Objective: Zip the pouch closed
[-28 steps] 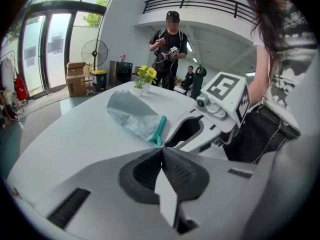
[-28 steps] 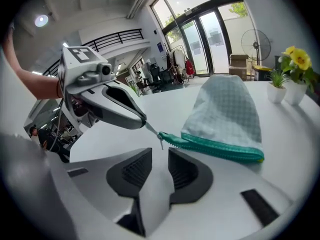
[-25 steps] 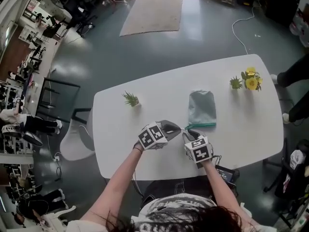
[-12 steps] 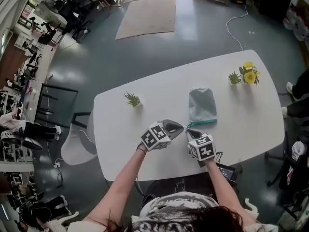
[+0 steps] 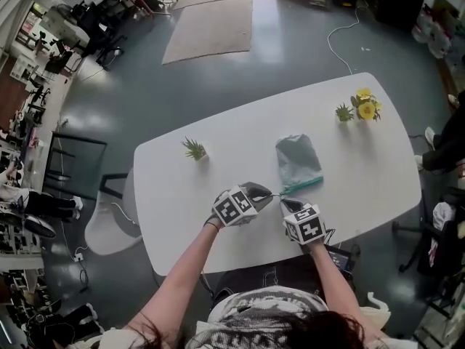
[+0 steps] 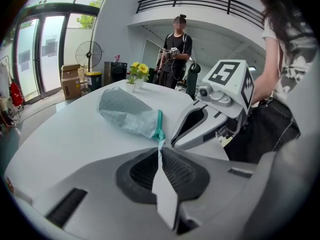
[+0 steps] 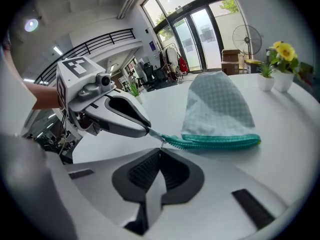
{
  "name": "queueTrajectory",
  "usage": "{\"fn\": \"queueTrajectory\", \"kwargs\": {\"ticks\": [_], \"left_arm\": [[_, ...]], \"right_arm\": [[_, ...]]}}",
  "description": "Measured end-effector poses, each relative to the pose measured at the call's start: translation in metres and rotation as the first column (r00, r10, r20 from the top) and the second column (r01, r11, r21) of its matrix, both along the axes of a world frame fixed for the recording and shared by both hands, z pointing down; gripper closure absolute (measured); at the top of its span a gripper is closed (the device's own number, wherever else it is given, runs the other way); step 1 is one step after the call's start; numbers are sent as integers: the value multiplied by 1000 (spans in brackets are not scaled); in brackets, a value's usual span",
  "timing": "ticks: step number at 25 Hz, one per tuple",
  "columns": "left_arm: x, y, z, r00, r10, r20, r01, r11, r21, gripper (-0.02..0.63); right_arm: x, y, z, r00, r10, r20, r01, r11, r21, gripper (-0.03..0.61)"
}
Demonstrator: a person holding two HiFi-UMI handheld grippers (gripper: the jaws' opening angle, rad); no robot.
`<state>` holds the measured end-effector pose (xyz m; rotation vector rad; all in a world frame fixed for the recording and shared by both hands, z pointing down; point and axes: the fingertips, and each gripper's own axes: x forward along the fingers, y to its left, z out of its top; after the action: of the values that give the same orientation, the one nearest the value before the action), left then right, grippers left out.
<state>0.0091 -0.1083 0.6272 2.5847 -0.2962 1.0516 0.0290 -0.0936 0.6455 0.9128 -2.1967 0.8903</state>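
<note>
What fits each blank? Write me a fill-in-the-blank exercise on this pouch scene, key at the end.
1. The left tongs are shut on the tail of the teal ____.
2. The right tongs are ____ on its pull.
3. The pouch lies on a table that is ____.
4. The potted flowers are ____.
Missing words: zipper; shut; white; yellow.

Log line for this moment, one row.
left gripper: shut on zipper end | right gripper: shut on zipper pull | pouch: flat on table
</note>
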Motion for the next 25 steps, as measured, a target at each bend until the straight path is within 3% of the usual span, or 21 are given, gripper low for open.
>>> {"fn": "queueTrajectory", "kwargs": {"ticks": [8, 17, 25], "left_arm": [[6, 14, 6, 999, 47, -11, -47, 998, -30, 566], [7, 13, -2, 999, 34, -32, -34, 999, -13, 598], [12, 25, -1, 998, 37, -41, -38, 999, -29, 600]], "right_arm": [[1, 10, -3, 1000, -7, -25, 7, 1000, 0, 577], [3, 9, -2, 996, 28, -79, -25, 999, 42, 571], [0, 9, 8, 995, 29, -94, -27, 999, 22, 513]]}}
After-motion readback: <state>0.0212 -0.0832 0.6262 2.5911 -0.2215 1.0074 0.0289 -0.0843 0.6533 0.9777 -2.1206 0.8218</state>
